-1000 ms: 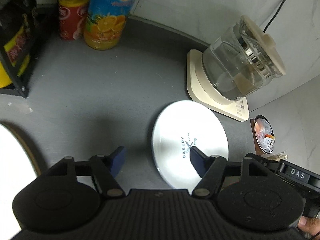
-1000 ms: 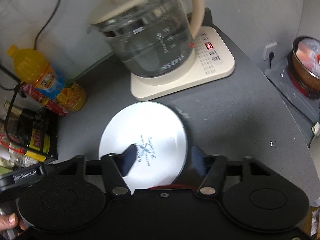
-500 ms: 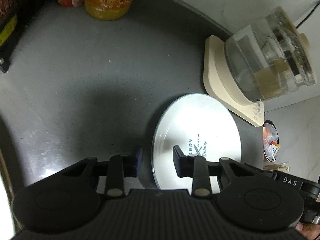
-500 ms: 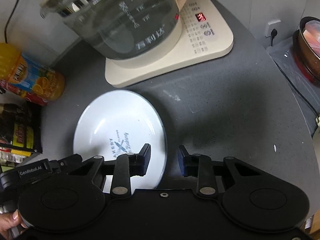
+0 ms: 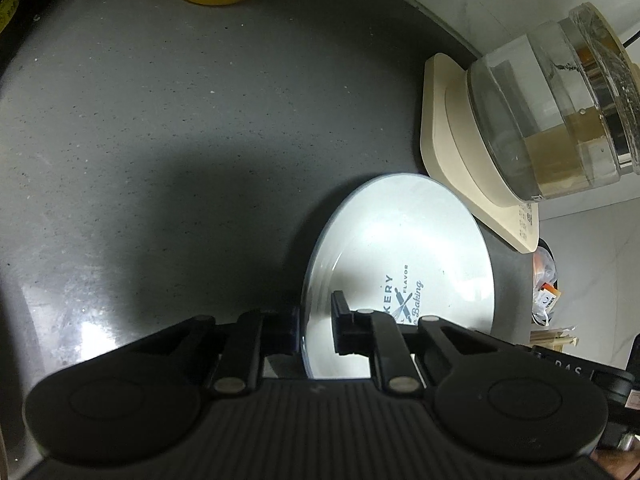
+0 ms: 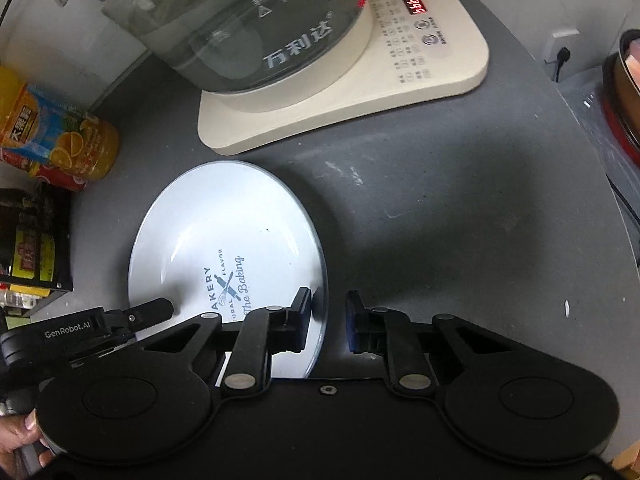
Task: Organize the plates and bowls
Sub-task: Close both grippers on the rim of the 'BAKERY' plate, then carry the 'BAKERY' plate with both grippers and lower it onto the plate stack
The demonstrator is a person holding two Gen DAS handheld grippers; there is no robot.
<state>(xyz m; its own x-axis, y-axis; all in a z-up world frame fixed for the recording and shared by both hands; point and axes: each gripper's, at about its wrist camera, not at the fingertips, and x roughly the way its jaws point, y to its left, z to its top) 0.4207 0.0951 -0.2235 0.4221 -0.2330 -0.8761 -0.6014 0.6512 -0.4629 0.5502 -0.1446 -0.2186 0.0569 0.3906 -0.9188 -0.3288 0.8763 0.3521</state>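
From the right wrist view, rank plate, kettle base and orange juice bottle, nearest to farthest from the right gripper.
1. Plate: its rim sits between the right gripper fingers.
2. Kettle base: ahead, beyond the plate.
3. Orange juice bottle: far left, by the wall.

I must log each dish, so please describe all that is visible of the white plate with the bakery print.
The white plate is round and glossy, with a thin dark rim and a blue bakery logo of crossed tools at its centre. It looks empty and lies on the grey counter, near the cream kettle base. The left gripper and the right gripper each straddle its rim, one finger over the plate.
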